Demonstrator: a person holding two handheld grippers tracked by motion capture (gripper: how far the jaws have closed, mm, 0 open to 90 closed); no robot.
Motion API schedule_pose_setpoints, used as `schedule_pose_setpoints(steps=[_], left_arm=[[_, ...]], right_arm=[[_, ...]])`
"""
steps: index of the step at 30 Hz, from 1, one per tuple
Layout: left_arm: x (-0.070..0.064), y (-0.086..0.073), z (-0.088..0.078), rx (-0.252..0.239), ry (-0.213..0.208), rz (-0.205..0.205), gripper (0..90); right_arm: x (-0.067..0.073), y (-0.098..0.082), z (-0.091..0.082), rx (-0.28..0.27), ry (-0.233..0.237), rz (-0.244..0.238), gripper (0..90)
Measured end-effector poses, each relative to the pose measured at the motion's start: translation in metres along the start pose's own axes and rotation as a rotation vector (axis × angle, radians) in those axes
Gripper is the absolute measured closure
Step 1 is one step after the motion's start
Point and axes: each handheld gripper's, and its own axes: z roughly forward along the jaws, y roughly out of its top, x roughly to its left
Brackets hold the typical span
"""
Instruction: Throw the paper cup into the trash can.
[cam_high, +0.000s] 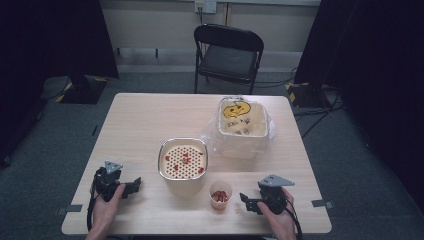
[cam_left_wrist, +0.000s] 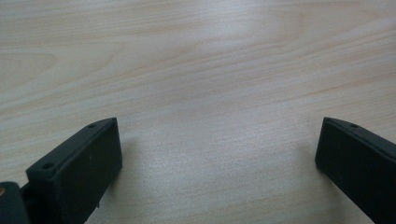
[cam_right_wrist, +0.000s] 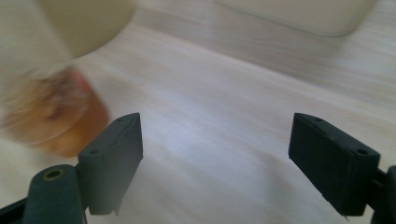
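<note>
A pale wood-grain table (cam_high: 145, 125) stands on a grey carpeted floor (cam_high: 45, 145), with a black folding chair (cam_high: 227, 55) behind its far edge and dark curtains to either side. Near the middle of the table sits a round-cornered metal-rimmed bowl with a cream perforated insert (cam_high: 183, 161) that carries a few red bits. Behind it to the right stands a white square bin lined with a clear plastic bag (cam_high: 242, 127), yellow peel lying inside.

The small clear plastic cup of reddish-brown pieces (cam_high: 220, 195) stands on the near part of the table, just in front of the bowl and just beside the right gripper (cam_high: 245, 200). In the right gripper view the cup (cam_right_wrist: 51, 116) is a blur to the left of the left jaw, outside the gap (no contact can be made out). That gripper's jaws stand wide apart with only bare table between them.

The left gripper (cam_high: 134, 185) is held low at the near left of the table, well apart from the cup. Its jaws (cam_left_wrist: 219, 163) are spread wide too, holding nothing.
</note>
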Motion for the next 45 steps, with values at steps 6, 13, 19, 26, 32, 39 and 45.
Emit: schedule_pose_setpoints(steps=[6,13,19,26,32,39,45], left_arm=[[0.000,0.000,0.000,0.000,-0.001,0.001,0.0],[0.000,0.000,0.000,0.000,-0.001,0.001,0.0],[0.000,0.000,0.000,0.000,-0.001,0.002,0.0],[0.000,0.000,0.000,0.000,0.000,0.001,0.0],[-0.001,0.000,0.000,-0.003,0.005,0.004,0.4],[-0.001,-0.001,-0.001,-0.002,0.000,0.006,0.3],[-0.001,-0.001,-0.001,-0.002,0.000,0.006,0.4]], right_arm=[[0.020,-0.003,-0.005,0.019,0.091,-0.036,18.4],[0.046,-0.003,-0.007,-0.005,0.188,-0.090,17.2],[0.060,0.007,0.008,-0.018,0.251,-0.112,16.2],[0.061,0.016,0.027,-0.026,0.284,-0.094,18.4],[0.064,0.021,0.039,-0.039,0.294,-0.103,26.6],[0.064,0.022,0.039,-0.051,0.271,-0.113,35.7],[0.060,0.024,0.035,-0.063,0.258,-0.109,37.6]])
